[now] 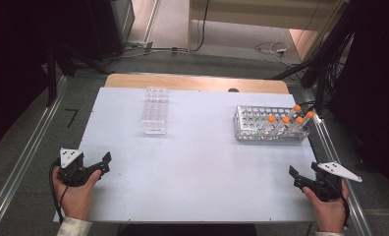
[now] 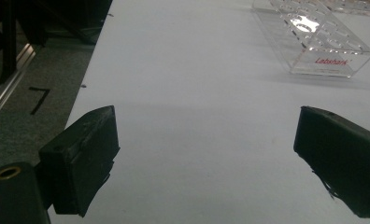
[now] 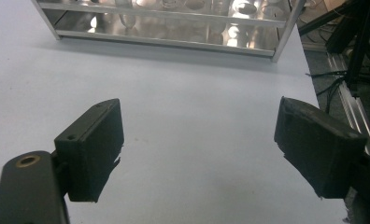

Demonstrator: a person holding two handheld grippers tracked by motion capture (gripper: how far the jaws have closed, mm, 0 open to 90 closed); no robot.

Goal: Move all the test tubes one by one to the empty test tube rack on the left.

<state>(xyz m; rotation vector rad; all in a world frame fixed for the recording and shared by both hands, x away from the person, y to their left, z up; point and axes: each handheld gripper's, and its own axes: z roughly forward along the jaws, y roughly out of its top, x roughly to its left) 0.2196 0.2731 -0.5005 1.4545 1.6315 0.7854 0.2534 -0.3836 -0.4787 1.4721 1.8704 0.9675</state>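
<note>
- Table [image 1: 192,162] — white top, a hand at each near corner.
- Metal rack [image 1: 271,125], far right: long axis runs across the table; orange-capped tubes [image 1: 286,119] lean at its right end.
- Clear rack [image 1: 155,110], far left-centre — long axis runs away from the person.
- Left gripper [image 1: 105,163]: held low at the near left, aimed forward-right, jaws wide apart, empty.
- Right gripper [image 1: 294,176]: held low at the near right, aimed forward-left, jaws wide apart, empty.
</note>
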